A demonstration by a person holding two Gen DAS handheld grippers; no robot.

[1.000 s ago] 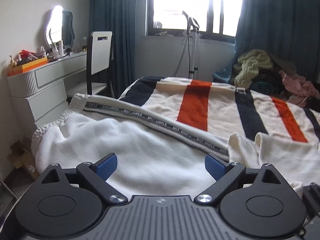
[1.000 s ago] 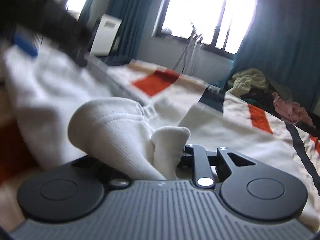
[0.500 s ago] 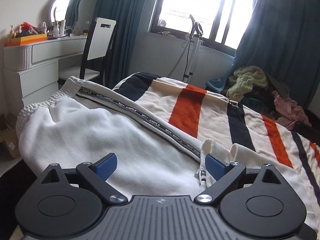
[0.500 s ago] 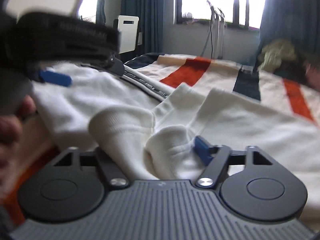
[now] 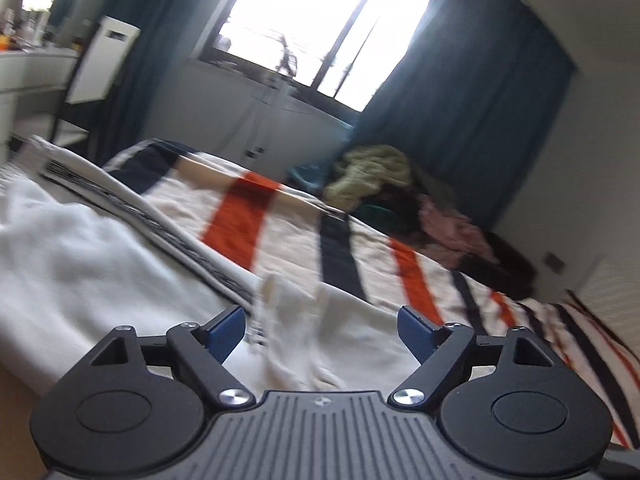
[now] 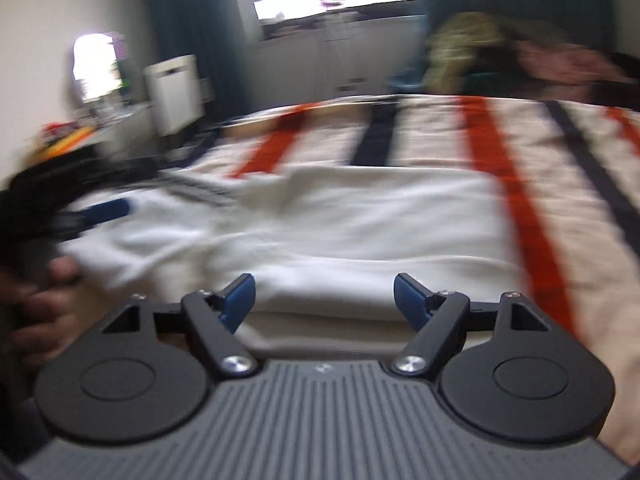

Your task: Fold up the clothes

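Both frames are blurring. My left tongs [image 5: 320,330] are standing wide open, gripping nothing; a bunched fold of the white garment [image 5: 80,256] is lying between the blue pads [image 5: 226,330] without touching either. The garment is spreading across the near left part of the bed [image 5: 280,236], on the striped blanket, its black printed band [image 5: 160,232] running diagonally along its far edge.

My right tongs [image 6: 324,300] are also gaping wide and holding nothing, hovering just above a folded layer of the garment [image 6: 320,240]. In the right wrist view my left tongs [image 6: 106,210] are showing at the left edge over the garment, with my hand [image 6: 40,312] gripping the handle below.

A clothes pile [image 5: 376,172] is sitting at the far end of the bed, well apart from the garment. A chair [image 5: 100,64] is standing by the curtain [image 5: 460,100].
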